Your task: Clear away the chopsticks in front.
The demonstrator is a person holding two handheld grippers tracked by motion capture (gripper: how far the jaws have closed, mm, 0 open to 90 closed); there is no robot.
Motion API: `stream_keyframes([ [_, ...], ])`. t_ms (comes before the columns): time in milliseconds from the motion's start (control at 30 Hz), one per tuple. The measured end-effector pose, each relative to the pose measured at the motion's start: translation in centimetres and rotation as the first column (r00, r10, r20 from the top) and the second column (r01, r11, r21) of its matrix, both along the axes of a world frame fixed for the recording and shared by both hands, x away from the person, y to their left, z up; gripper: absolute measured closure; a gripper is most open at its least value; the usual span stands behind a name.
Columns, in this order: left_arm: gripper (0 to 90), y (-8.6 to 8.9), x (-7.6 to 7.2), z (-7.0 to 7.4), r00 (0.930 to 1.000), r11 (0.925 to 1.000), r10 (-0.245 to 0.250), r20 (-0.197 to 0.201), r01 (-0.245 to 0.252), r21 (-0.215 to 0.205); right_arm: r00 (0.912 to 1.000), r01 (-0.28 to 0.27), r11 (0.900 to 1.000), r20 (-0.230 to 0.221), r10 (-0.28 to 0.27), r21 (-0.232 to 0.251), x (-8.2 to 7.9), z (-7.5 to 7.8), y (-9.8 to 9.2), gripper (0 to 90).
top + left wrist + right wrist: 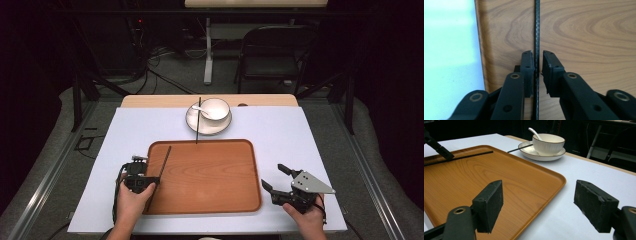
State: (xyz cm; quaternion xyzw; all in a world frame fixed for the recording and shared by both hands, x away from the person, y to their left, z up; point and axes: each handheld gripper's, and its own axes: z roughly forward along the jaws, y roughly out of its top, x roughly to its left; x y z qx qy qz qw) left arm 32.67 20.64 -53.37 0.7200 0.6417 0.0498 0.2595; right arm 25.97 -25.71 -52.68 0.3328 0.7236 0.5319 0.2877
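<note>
- The left tongs [538, 56] stand over the left part of the wooden tray [210, 200], pointing down at it. Their jaws are narrow but not clamped. A black chopstick [537, 30] runs between the pads, close against one of them, with a slim gap at the other.
- That chopstick lies flat on the tray floor, near the tray's left rim and roughly along it. Its near end reaches the tray's front left corner.
- The chopstick is probably very light, stiff and thin, with a smooth finish that may slip or roll between flat pads.
- A hold near the middle of its length would likely keep it balanced. A hold near one end would likely let the long free end droop or swing.
- It lies low on the tray floor, so the pad tips would have to come right down to the wood to catch it squarely.
- The right tongs [539, 205] hang just off the tray's right front corner, over the white desk [290, 130]. Their jaws are wide apart with nothing between them.
- A second chopstick [198, 125] bridges the tray's far rim, with one end inside the tray and the other on the plate [534, 156] just beyond that rim.
- On the plate sits a white ribbed bowl [548, 143] with a spoon [534, 132] in it. Both look like breakable ceramic, so they are best not knocked.
</note>
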Motion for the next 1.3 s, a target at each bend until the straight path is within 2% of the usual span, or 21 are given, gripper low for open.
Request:
stream_keyframes([
  [300,60.7,0.2,0.4,0.5,0.9987,0.9996,-0.005,0.050,0.007,-0.028,1.0000,0.002,1.000,0.001,-0.002,0.000,0.0,0.0,0.0,22.8],
  [433,56.0,0.0,1.2,0.9,0.9984,0.9992,-0.033,0.047,0.035,-0.022,1.0000,0.003,1.000,-0.001,-0.003,-0.001,0.0,0.0,0.0,22.8],
  [500,53.6,-0.1,1.8,1.2,0.9956,0.9986,-0.053,0.078,0.052,0.009,1.0000,0.001,1.000,-0.005,-0.001,0.000,0.0,-0.1,0.1,22.8],
  [567,51.3,-0.2,2.5,1.4,0.9941,0.9969,-0.066,0.086,0.062,0.048,1.0000,0.000,1.000,-0.003,0.000,0.000,0.0,-0.1,0.1,22.8],
  [600,50.1,-0.3,2.8,1.6,0.9934,0.9968,-0.065,0.094,0.061,0.053,1.0000,-0.001,1.000,-0.004,0.001,-0.001,0.0,-0.1,0.0,22.8],
  [667,46.5,-0.4,3.7,1.8,0.9913,0.9963,-0.073,0.110,0.068,0.052,1.0000,0.000,1.000,-0.006,0.000,0.002,0.0,-0.1,0.0,22.8],
  [767,45.3,-0.7,5.1,2.1,0.9912,0.9960,-0.081,0.105,0.076,0.047,1.0000,0.000,1.000,-0.004,0.000,0.001,0.1,-0.1,-0.1,22.8],
  [933,43.5,-1.3,7.7,2.8,0.9916,0.9970,-0.078,0.103,0.078,0.003,1.0000,-0.001,1.000,-0.007,0.001,0.004,0.2,-0.1,0.0,22.8],
  [1067,43.8,-1.8,9.7,3.6,0.9891,0.9972,-0.073,0.127,0.074,-0.002,0.9999,-0.004,1.000,-0.011,0.004,0.001,0.3,-0.2,-0.1,22.8],
  [1167,43.8,-2.0,11.1,4.0,0.9892,0.9970,-0.060,0.134,0.066,-0.039,0.9999,-0.007,1.000,-0.008,0.007,0.001,0.2,-0.2,-0.1,22.8],
  [1300,41.5,-1.8,12.8,4.7,0.9873,0.9967,-0.050,0.151,0.059,-0.056,1.0000,-0.002,1.000,-0.003,0.002,0.001,-0.1,-0.1,-0.2,22.8],
])
